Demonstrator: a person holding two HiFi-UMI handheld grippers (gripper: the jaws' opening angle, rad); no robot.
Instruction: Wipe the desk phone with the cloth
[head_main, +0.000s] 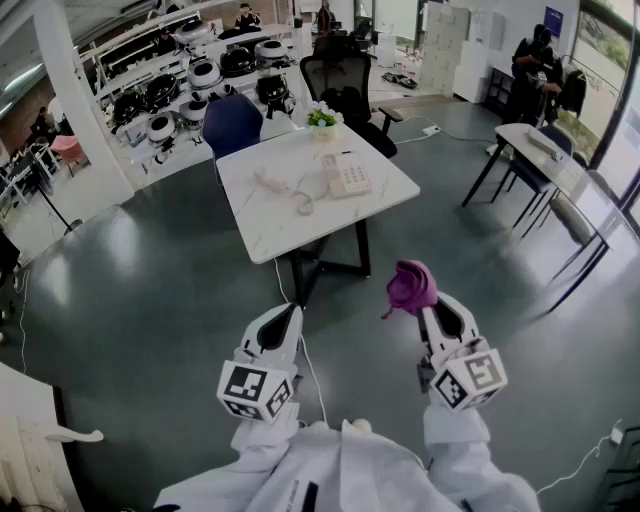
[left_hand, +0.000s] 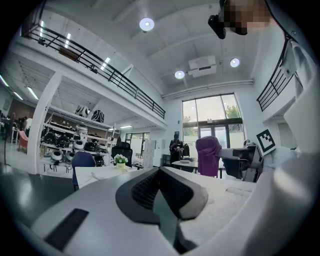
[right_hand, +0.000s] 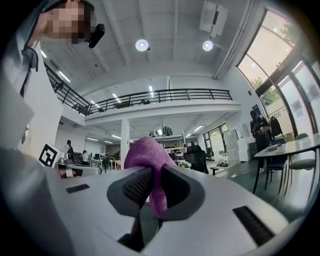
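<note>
**Status: cloth gripped, phone out of reach**

The right claw (right_hand: 150, 184) is clamping the purple cloth (head_main: 411, 286). Its two jaws are pressing on a fold of the fabric, and the rest of the cloth is bunching up above the tips. The left claw (left_hand: 159, 173) is carrying nothing, with its jaws meeting at the tips and no gap between them. Both claws are hovering over the grey floor (head_main: 150, 270) in front of the person, side by side, with the cloth raised in the air.

The desk phone (head_main: 346, 173) is sitting on the white marble-patterned desk (head_main: 270, 228), well apart from both claws, toward the desk's far right part. Its handset (head_main: 270, 182) is lying off the cradle on the desk surface, to the left of the phone body, and its cord is curling between the two. A small potted plant (head_main: 322, 117) is standing at the far edge of the desk. A black office chair (head_main: 345, 85) and a blue chair (head_main: 232, 122) are standing behind the desk.
</note>
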